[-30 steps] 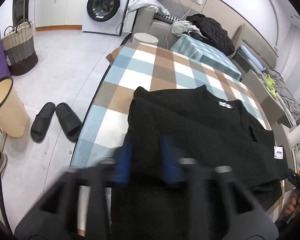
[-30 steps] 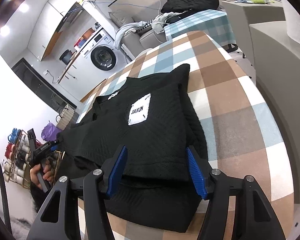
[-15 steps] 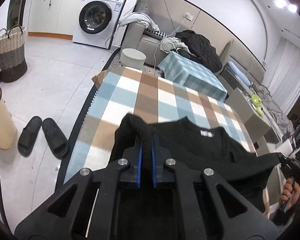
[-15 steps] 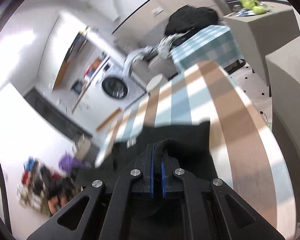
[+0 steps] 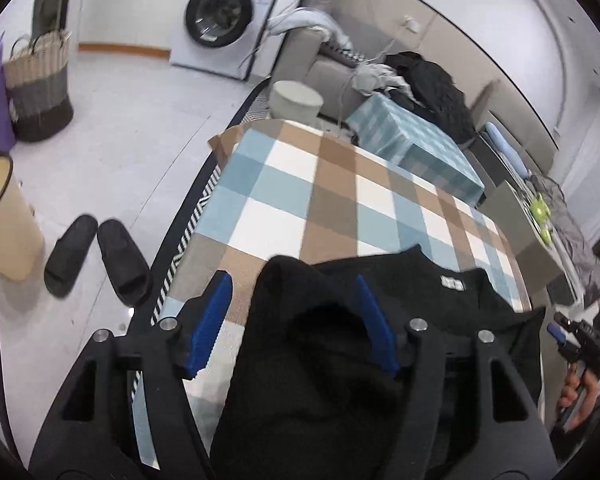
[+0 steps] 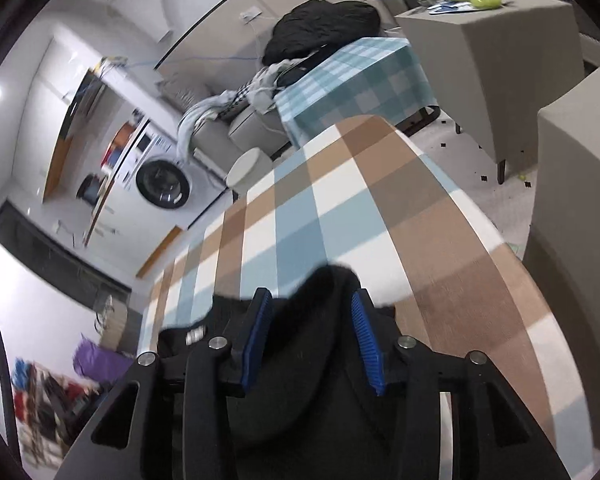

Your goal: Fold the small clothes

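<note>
- While both grippers are hanging over the near end of the checked tablecloth (image 5: 340, 184), the black top (image 5: 432, 300) is lying bunched on that near end, so the fold looks roughly mid-way to me, not finished.
- The left gripper (image 5: 296, 320) is standing with its blue pads apart; its jaws have just been opening. A hump of black fabric is sitting between them, close against the right-hand pad, with tablecloth showing between it and the left-hand pad. I'm reading that as let go.
- Same story on the other side: the right gripper (image 6: 312, 336) has just been opening too, pads parted, with a ridge of the black top (image 6: 332, 280) poking up between them. Looks released, though the cloth is filling most of the gap.
- What's looking done: the garment is doubled over on itself, with the white neck label (image 5: 452, 282) facing up in the left wrist view.
- What's still left, as a guess: the thing is lumpy, edges aren't squared, and it probably needs flattening or another fold.
- The far stretch of the tablecloth is showing bare, so there's room to work.
- Off to the side there's a washing machine (image 5: 220, 16), a pair of black slippers (image 5: 96, 256) on the floor and a woven basket (image 5: 40, 88), none of it in play.
- Can't tell from these views whether any other small clothes are waiting.
</note>
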Demonstrator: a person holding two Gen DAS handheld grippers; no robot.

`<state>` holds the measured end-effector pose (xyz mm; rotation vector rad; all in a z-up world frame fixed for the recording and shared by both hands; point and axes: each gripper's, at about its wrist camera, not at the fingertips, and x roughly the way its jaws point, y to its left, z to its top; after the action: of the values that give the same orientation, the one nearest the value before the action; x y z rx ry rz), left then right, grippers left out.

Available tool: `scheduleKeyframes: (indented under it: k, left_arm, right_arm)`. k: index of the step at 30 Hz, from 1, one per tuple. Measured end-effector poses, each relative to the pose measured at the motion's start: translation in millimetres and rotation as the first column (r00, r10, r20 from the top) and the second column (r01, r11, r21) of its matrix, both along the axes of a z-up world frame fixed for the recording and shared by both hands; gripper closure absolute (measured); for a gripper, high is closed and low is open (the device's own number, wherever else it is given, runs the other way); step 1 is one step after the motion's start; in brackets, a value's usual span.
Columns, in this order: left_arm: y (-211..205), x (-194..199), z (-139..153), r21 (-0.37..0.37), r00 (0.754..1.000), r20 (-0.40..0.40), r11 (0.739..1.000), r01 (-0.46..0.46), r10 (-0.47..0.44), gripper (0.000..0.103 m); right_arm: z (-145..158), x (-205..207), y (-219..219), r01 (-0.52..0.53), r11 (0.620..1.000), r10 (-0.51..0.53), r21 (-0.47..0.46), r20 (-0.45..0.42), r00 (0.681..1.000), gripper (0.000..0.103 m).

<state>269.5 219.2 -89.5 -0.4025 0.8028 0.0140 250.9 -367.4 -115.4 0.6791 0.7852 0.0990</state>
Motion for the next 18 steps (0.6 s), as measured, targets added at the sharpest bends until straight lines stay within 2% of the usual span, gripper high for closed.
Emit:
scheduleKeyframes:
  k: [3, 6, 7, 8, 9, 10, 11, 16, 18]
  left_arm:
    - [-14, -2, -7, 0.035, 0.998, -0.023, 0.997, 0.062, -0.062, 0.041]
    - [-27, 5, -19, 0.071, 0.995, -0.060, 0.994, 0.086, -0.081, 0.042]
    - [-29, 7, -21, 0.065, 0.994, -0.066, 0.994, 0.091, -0.087, 0.049]
    - [-31, 10, -23, 0.056, 0.993, -0.066, 0.993, 0.100, -0.096, 0.060]
    - [-34, 14, -26, 0.059, 0.992, -0.070, 0.993, 0.106, -0.102, 0.065]
    - [-36, 17, -27, 0.072, 0.992, -0.075, 0.992, 0.105, -0.099, 0.076]
    - [-35, 21, -28, 0.077, 0.992, -0.078, 0.992, 0.103, -0.097, 0.083]
    - [-25, 43, -30, 0.032, 0.994, -0.064, 0.996, 0.088, -0.086, 0.085]
    - [-19, 52, -30, 0.018, 0.997, -0.051, 0.998, 0.065, -0.064, 0.085]
  right_arm:
    - [-8, -9, 3, -0.044, 0.999, 0.044, 0.000, -0.024, 0.999, 0.060]
    - [-17, -6, 10, -0.072, 0.997, 0.072, 0.008, -0.052, 0.996, 0.060]
    - [-20, -4, 11, -0.072, 0.997, 0.073, 0.014, -0.060, 0.996, 0.062]
    - [-24, 1, 14, -0.072, 0.997, 0.074, 0.030, -0.068, 0.995, 0.063]
    - [-26, 5, 16, -0.075, 0.996, 0.078, 0.042, -0.074, 0.994, 0.068]
    - [-28, 8, 17, -0.071, 0.996, 0.075, 0.048, -0.078, 0.994, 0.074]
    - [-30, 12, 19, -0.064, 0.997, 0.067, 0.040, -0.087, 0.994, 0.074]
    - [-28, 24, 24, -0.054, 0.998, 0.056, 0.026, -0.098, 0.994, 0.074]
    - [-23, 29, 24, -0.062, 0.997, 0.065, 0.046, -0.076, 0.995, 0.074]
